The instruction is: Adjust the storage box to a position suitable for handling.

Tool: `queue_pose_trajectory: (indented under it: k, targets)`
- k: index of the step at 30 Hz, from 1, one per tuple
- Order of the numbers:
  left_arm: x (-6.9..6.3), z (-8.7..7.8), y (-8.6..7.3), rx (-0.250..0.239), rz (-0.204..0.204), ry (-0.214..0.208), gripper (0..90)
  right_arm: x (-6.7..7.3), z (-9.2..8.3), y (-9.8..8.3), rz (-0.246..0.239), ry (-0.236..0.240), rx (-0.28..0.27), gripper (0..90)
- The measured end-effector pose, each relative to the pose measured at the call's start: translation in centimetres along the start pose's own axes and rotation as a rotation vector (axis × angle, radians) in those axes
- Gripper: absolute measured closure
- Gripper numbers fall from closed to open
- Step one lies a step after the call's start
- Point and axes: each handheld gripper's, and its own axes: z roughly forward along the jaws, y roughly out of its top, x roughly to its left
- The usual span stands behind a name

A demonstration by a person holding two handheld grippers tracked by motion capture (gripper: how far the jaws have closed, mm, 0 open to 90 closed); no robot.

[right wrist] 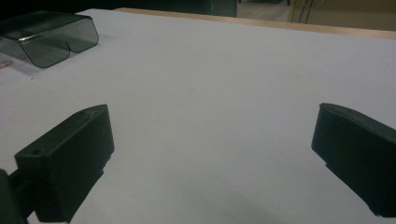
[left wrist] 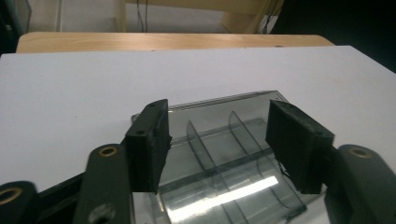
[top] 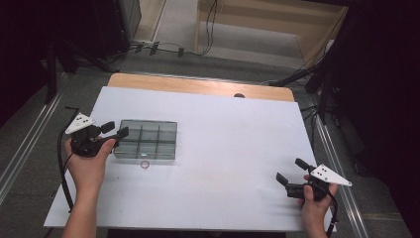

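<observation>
Approach to the smoked compartment box (top: 145, 140) looks like the step in hand: left gripper (top: 115, 130), jaws half-parted and holding nothing, hovers at the box's left end on the white table (top: 233, 148); next comes settling onto its wall. Right gripper (top: 292, 171) waits wide apart, well away. No readable writing.
</observation>
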Motion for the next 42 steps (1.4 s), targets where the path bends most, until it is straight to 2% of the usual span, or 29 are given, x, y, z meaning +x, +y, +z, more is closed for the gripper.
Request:
queue_pose_trajectory:
  k: [3, 6, 10, 11, 12, 13, 14, 15, 17, 20, 24, 33, 42]
  targets:
    - [0.5, 0.6, -0.1, 0.019, -0.008, 0.04, 56.7, 0.0, 0.0, 0.0, -0.002, -0.001, 0.0, 0.0]
    - [1.1, 1.1, -0.3, 0.04, 0.0, 0.062, 67.2, 0.0, 0.1, 0.0, 0.001, -0.001, -0.002, 0.0]
    - [1.9, 1.5, -0.6, 0.053, -0.014, 0.069, 80.2, -0.1, 0.1, 0.0, 0.001, 0.0, -0.001, 0.0]
    - [2.1, 1.6, -0.7, 0.058, -0.019, 0.073, 80.2, -0.1, 0.1, 0.0, 0.001, 0.0, -0.001, 0.0]
    - [2.6, 1.7, -0.9, 0.073, -0.022, 0.07, 86.1, -0.1, 0.1, 0.0, 0.003, 0.0, 0.001, 0.0]
    - [2.6, 1.7, -0.9, 0.073, -0.022, 0.07, 88.0, -0.1, 0.1, 0.0, 0.003, 0.0, 0.002, 0.0]
    - [2.9, 1.8, -1.1, 0.087, -0.022, 0.076, 88.0, -0.1, 0.1, 0.0, 0.003, 0.0, 0.002, 0.0]
    - [3.4, 2.1, -1.4, 0.11, -0.04, 0.065, 89.2, -0.1, 0.2, 0.0, 0.004, -0.001, 0.004, 0.0]
    - [3.7, 2.4, -1.7, 0.135, -0.042, 0.072, 89.3, 0.0, 0.2, 0.0, 0.003, -0.003, 0.007, 0.0]
    - [4.0, 2.6, -2.2, 0.134, -0.067, 0.078, 89.4, 0.0, 0.2, 0.0, 0.001, -0.008, 0.011, 0.0]
    - [4.3, 3.0, -2.6, 0.153, -0.076, 0.081, 89.4, 0.0, 0.3, 0.0, -0.005, -0.004, 0.011, 0.0]
    - [4.1, 3.2, -2.6, 0.156, -0.071, 0.068, 89.6, 0.0, 0.5, 0.0, -0.005, -0.004, 0.017, 0.0]
    - [3.9, 3.2, -2.5, 0.141, -0.076, 0.075, 89.9, 0.0, 0.5, 0.0, -0.004, -0.002, 0.019, 0.0]
